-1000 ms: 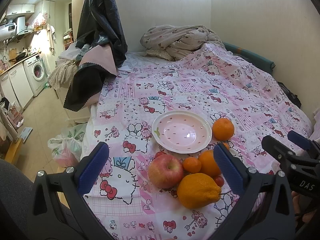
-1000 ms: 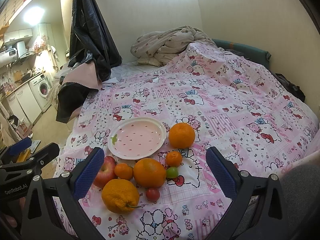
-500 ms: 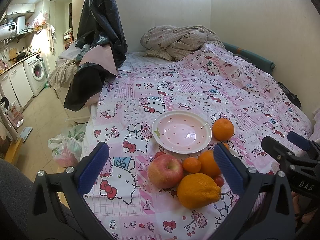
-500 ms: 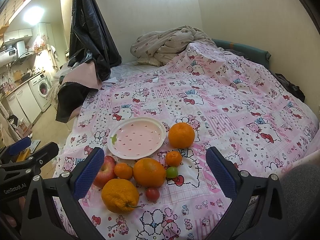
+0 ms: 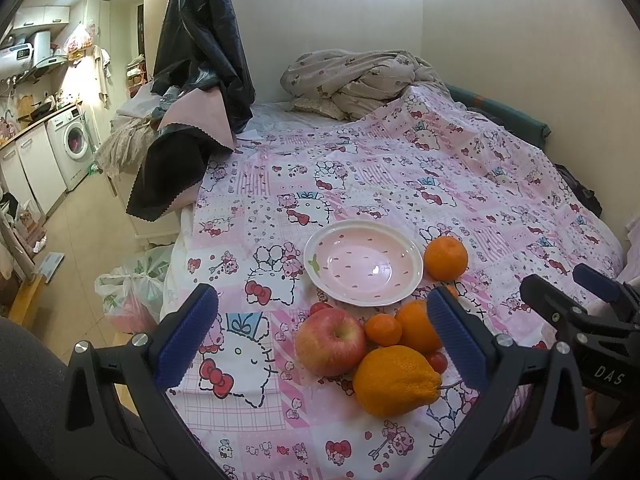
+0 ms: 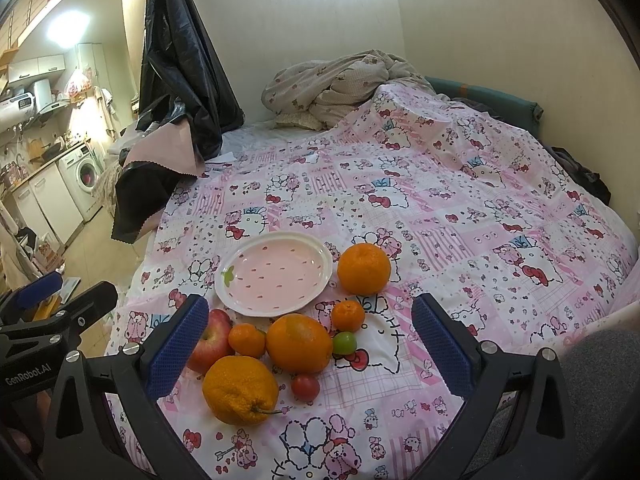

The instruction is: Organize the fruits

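Observation:
An empty pink plate (image 5: 362, 266) (image 6: 276, 274) sits on the pink patterned bedspread. Near it lie a red apple (image 5: 330, 340) (image 6: 212, 340), a bumpy orange citrus (image 5: 396, 380) (image 6: 240, 390), a round orange (image 6: 300, 342), another orange (image 5: 446, 258) (image 6: 364, 268), two small mandarins (image 6: 247, 339) (image 6: 348, 315), a green fruit (image 6: 344, 343) and a cherry tomato (image 6: 305, 387). My left gripper (image 5: 320, 336) is open above the apple side. My right gripper (image 6: 310, 344) is open above the fruit cluster. Neither holds anything.
A crumpled blanket (image 5: 356, 80) lies at the far end by the wall. Black and pink cloth (image 5: 192, 112) hangs over the bed's left edge. A plastic bag (image 5: 132, 296) sits on the floor to the left. The bed's near edge is just below the fruit.

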